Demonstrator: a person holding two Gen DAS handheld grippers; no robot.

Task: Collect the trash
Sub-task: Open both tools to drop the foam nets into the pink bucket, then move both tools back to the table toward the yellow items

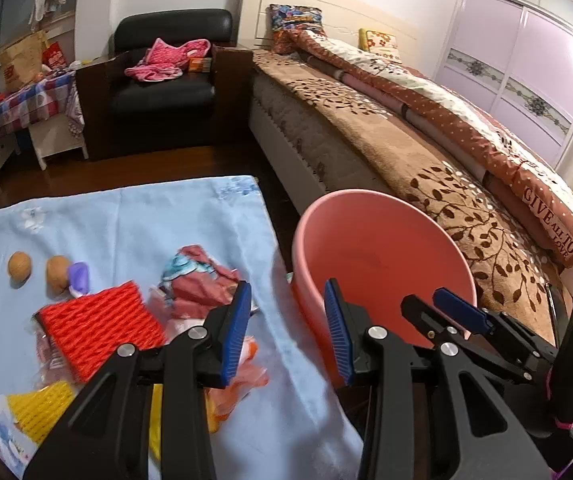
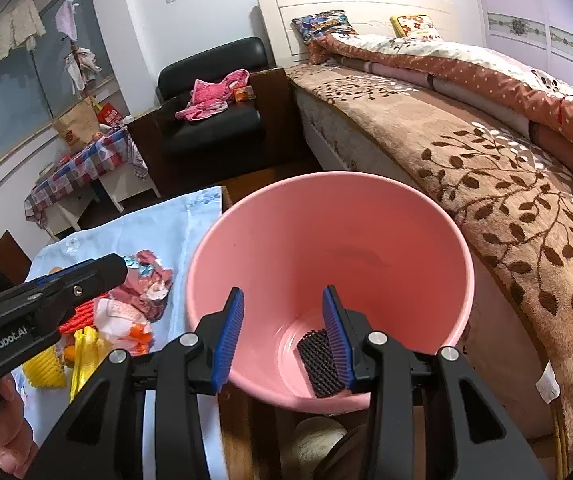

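Observation:
A pink bucket (image 2: 326, 224) stands between the blue cloth (image 1: 126, 220) and the bed. At its bottom lies a black foam net (image 2: 318, 364). My right gripper (image 2: 283, 300) hangs open over the bucket's mouth with nothing between its fingers. Trash lies on the cloth: a red foam net (image 1: 102, 328), a yellow foam net (image 1: 42, 408), crumpled wrappers (image 1: 202, 284), two brown round things (image 1: 19, 266) and a purple piece (image 1: 79, 278). My left gripper (image 1: 286, 300) is open and empty above the cloth's right edge, beside the bucket (image 1: 382, 256). The right gripper (image 1: 434, 304) shows over the bucket's near rim.
A bed (image 1: 426, 168) with a brown leaf-patterned blanket runs along the right. A black armchair (image 1: 166, 92) with pink clothes stands at the back. A low table (image 1: 14, 108) with a checkered cloth is at the far left. Dark wooden floor lies between them.

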